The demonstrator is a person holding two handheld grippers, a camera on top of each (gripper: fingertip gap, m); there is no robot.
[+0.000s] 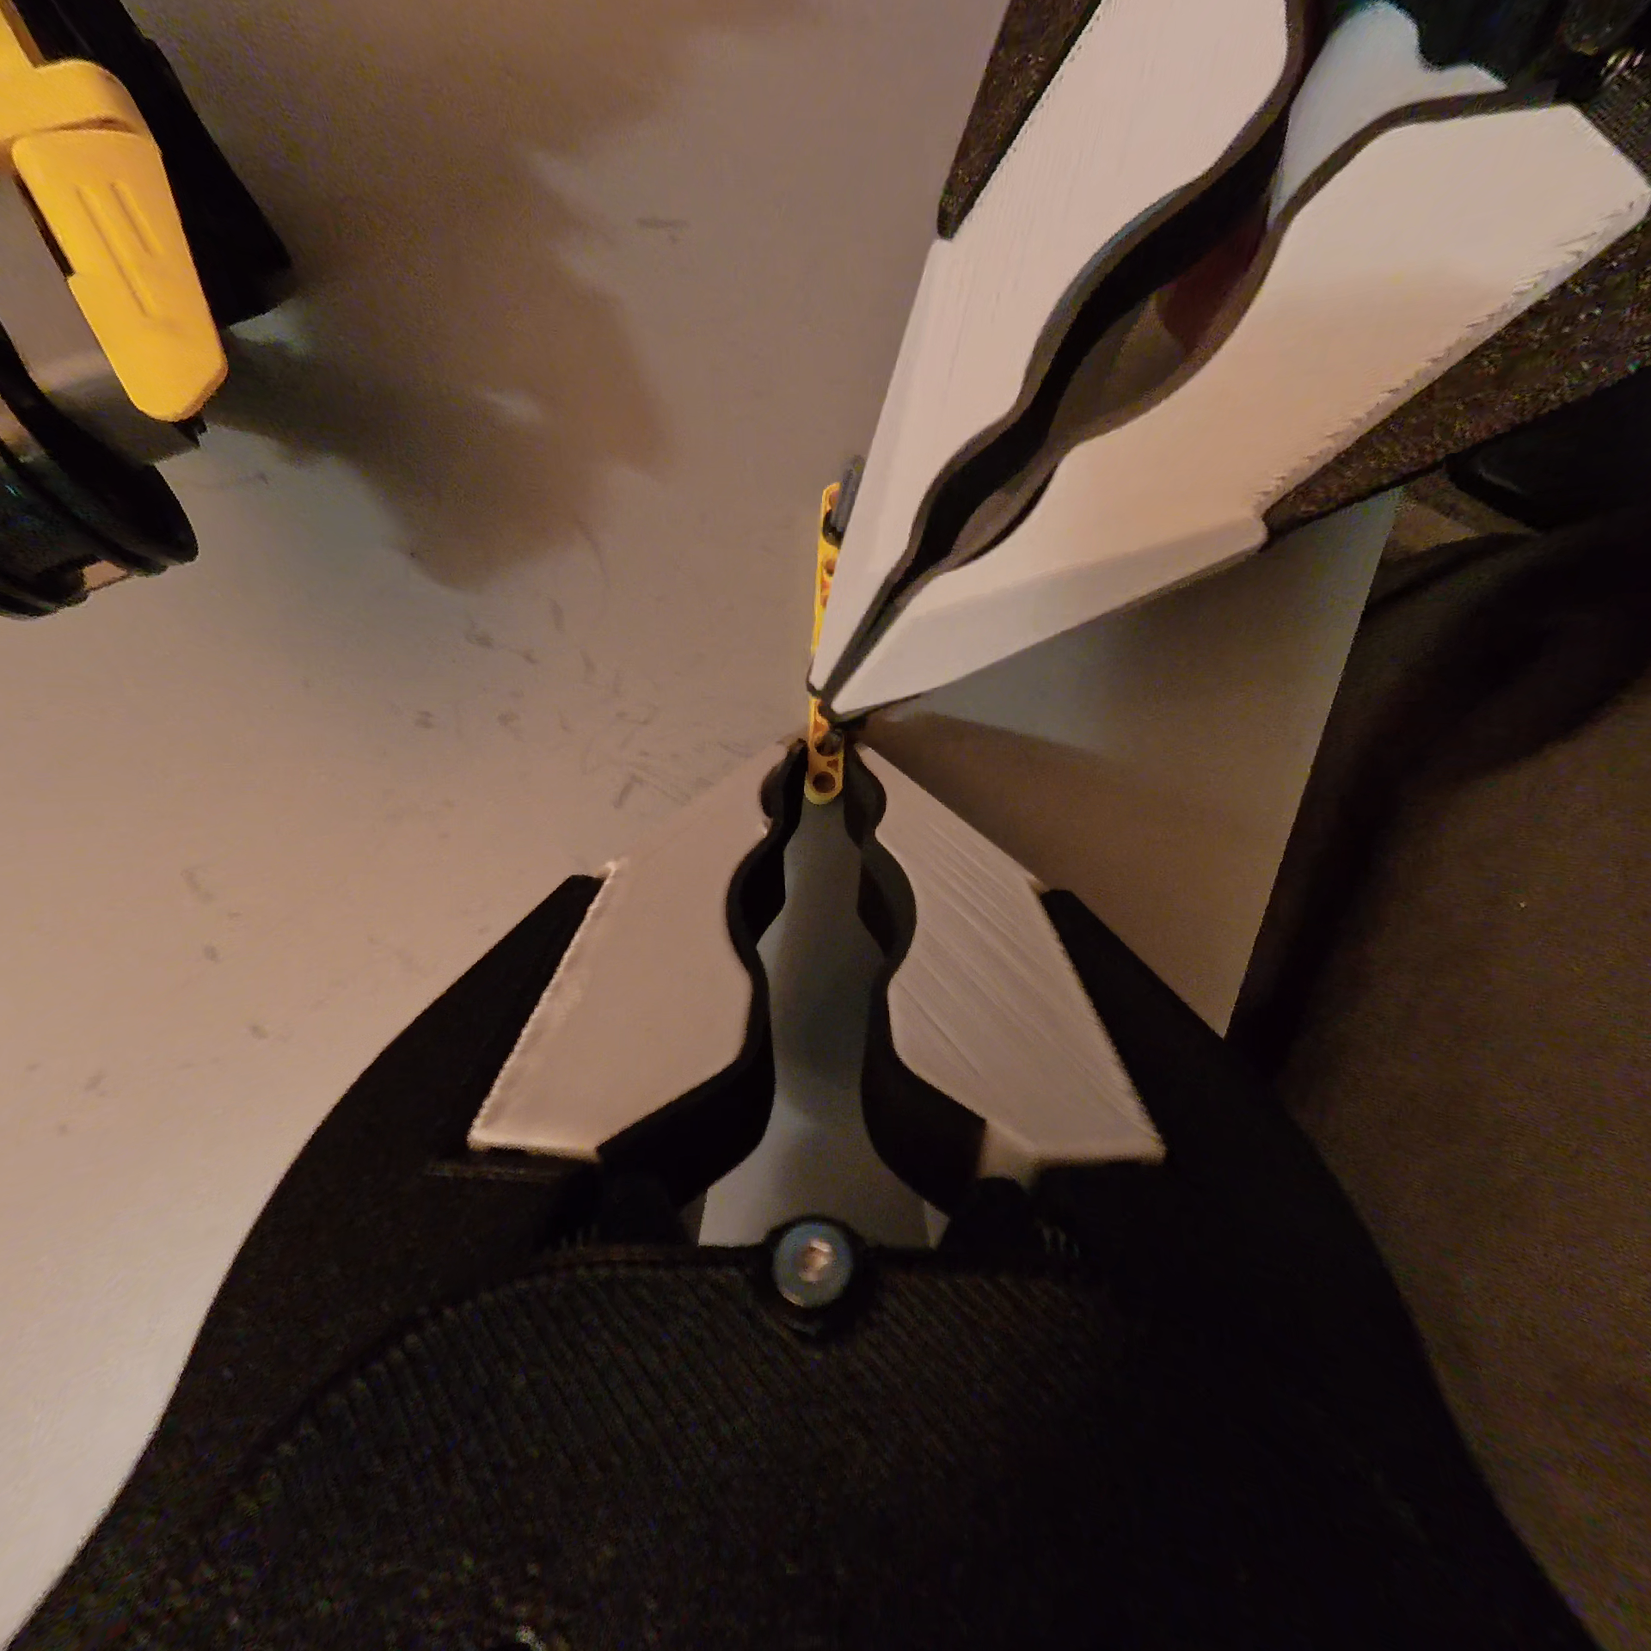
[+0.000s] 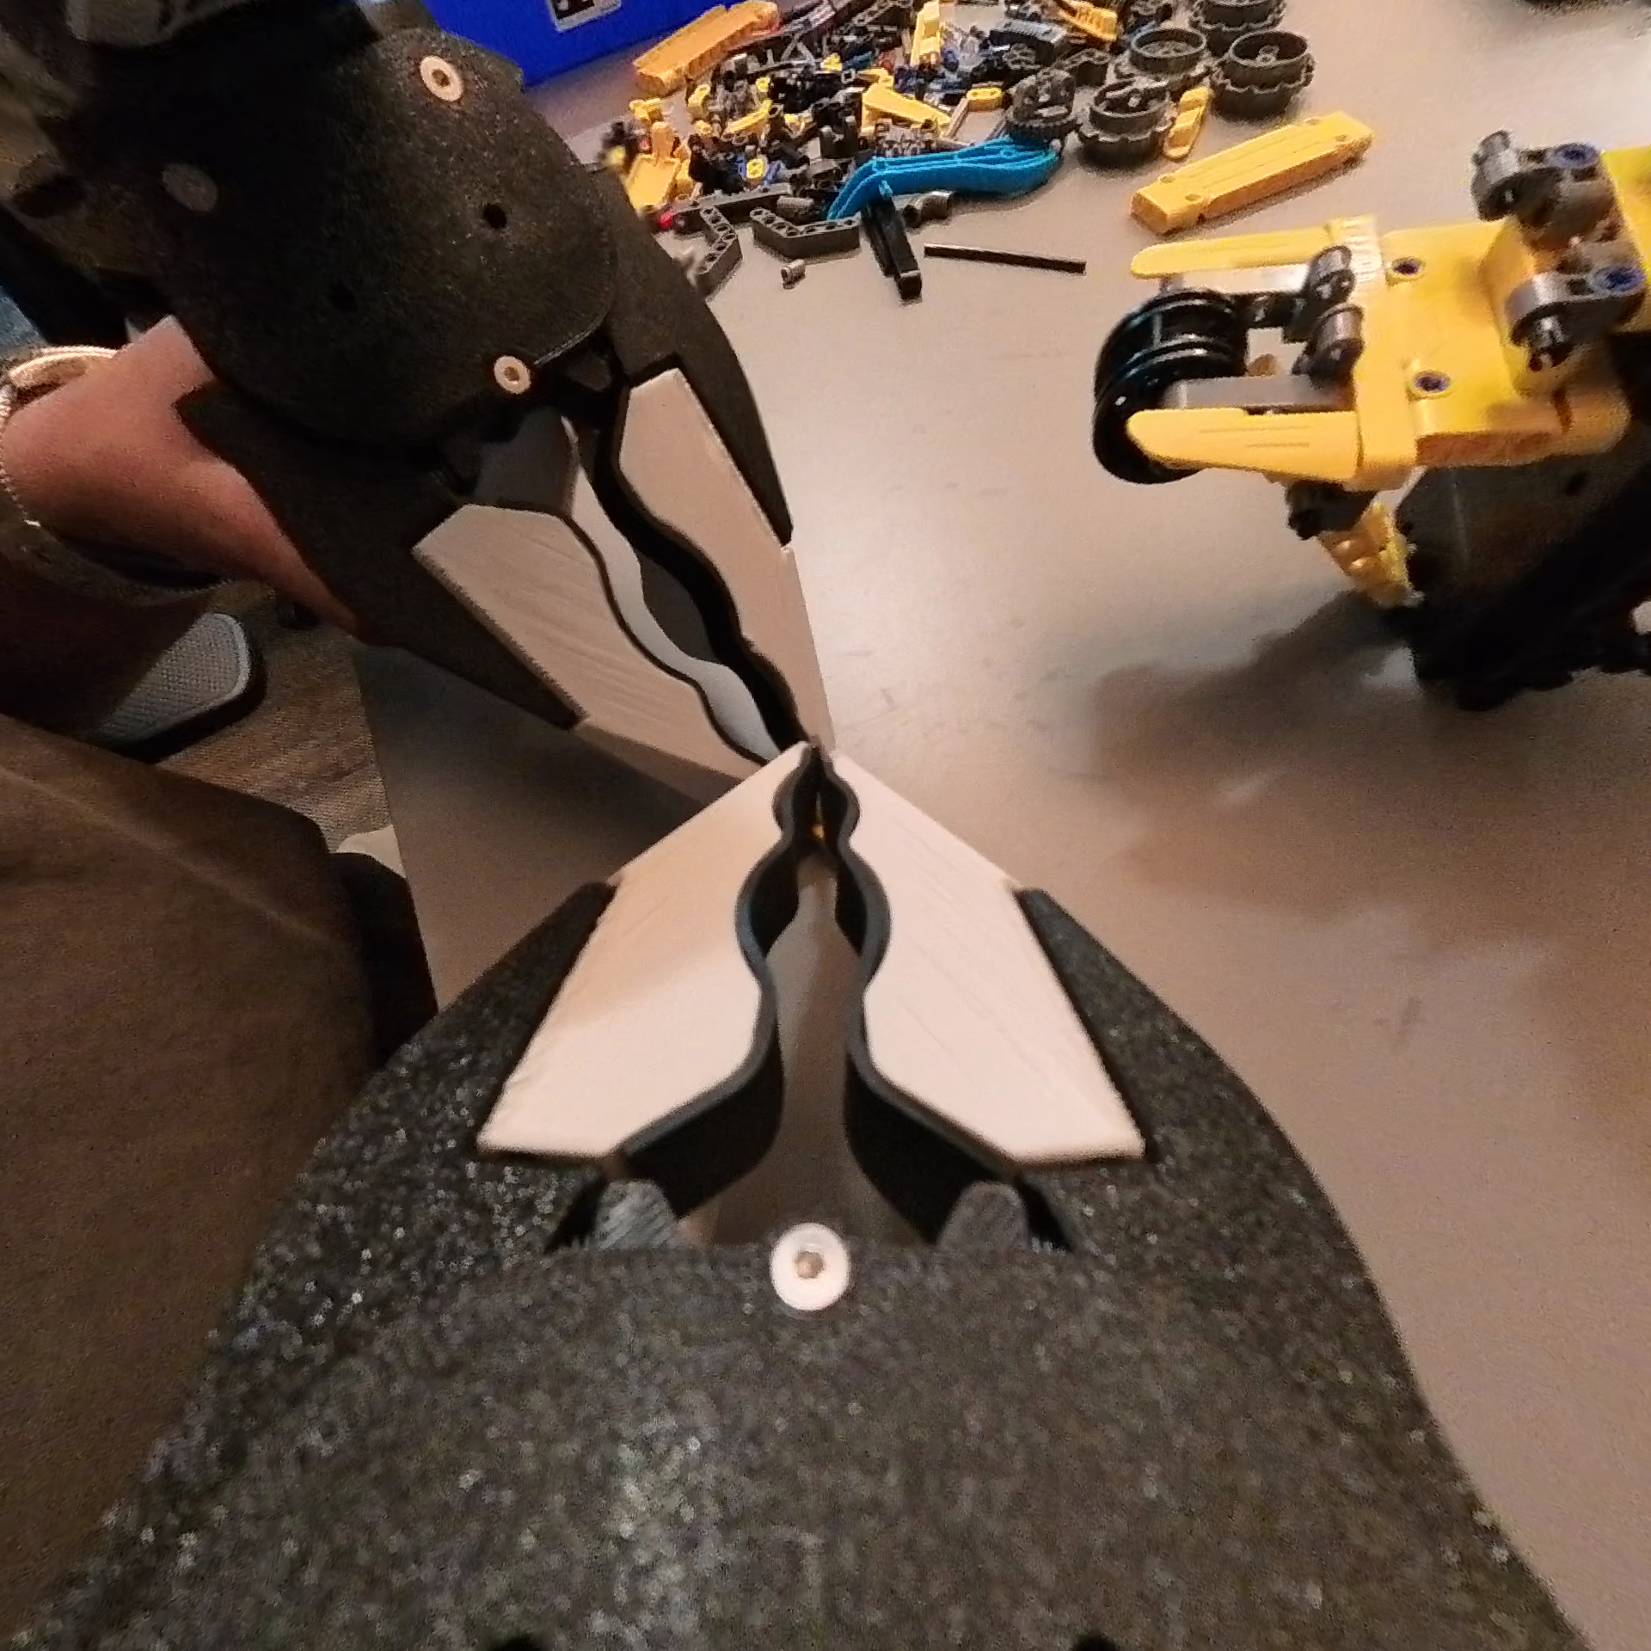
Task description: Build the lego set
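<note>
A thin yellow beam (image 1: 824, 768) with holes is pinched at its near end by the left gripper (image 1: 824, 759); the right gripper (image 1: 826, 706) is closed on it too, tip to tip, just beside the table edge (image 1: 1295, 804) (bare tabletop is seen leftward); a yellow-and-black model (image 2: 1429, 429) stands well apart.

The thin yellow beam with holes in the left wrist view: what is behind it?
Behind the thin yellow beam with holes lies the bare beige table. The right claw covers its middle part.

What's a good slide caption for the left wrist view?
Both tools pinch a thin yellow holed beam above the pale table.
</note>
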